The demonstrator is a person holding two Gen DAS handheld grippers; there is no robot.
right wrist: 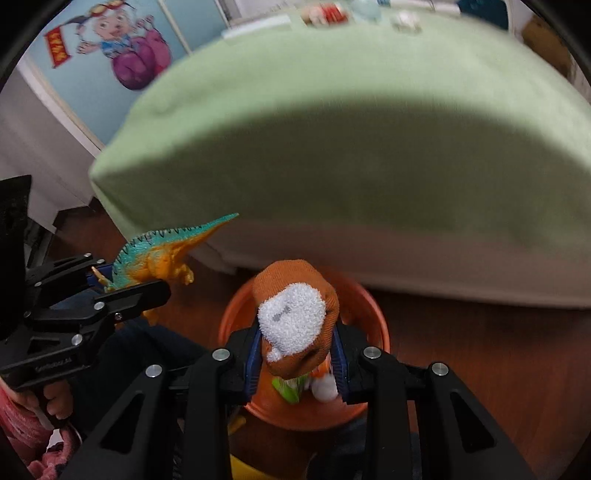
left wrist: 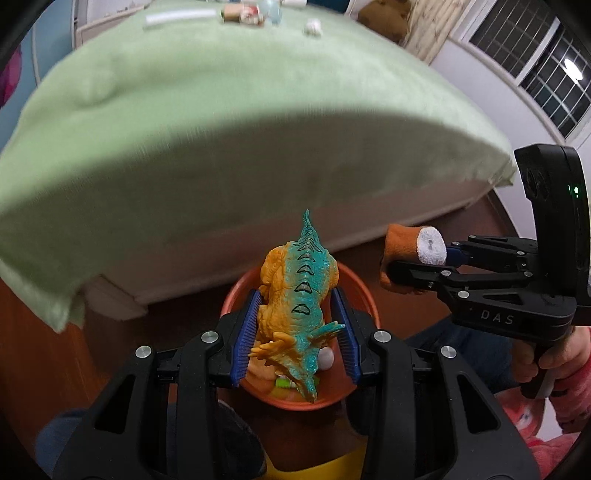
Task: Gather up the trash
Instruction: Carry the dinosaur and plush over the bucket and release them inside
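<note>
My left gripper (left wrist: 295, 328) is shut on an orange and teal toy dinosaur (left wrist: 299, 295), held above an orange bin (left wrist: 354, 284) on the floor. My right gripper (right wrist: 297, 354) is shut on an orange sock with a white patch (right wrist: 295, 321), also over the orange bin (right wrist: 373, 310). Small scraps lie inside the bin: a white ball (left wrist: 327, 358) and a green wrapper (right wrist: 288, 387). In the left wrist view the right gripper (left wrist: 417, 262) and its sock (left wrist: 402, 243) show at the right. In the right wrist view the left gripper (right wrist: 122, 284) with the dinosaur (right wrist: 159, 254) shows at the left.
A bed with a green cover (left wrist: 236, 129) fills the view beyond the bin. Small items (left wrist: 243, 14) lie at its far side. The floor is brown wood (right wrist: 480, 354). A hand in a pink sleeve (left wrist: 561, 365) holds the right gripper. A window (left wrist: 535, 59) is at the right.
</note>
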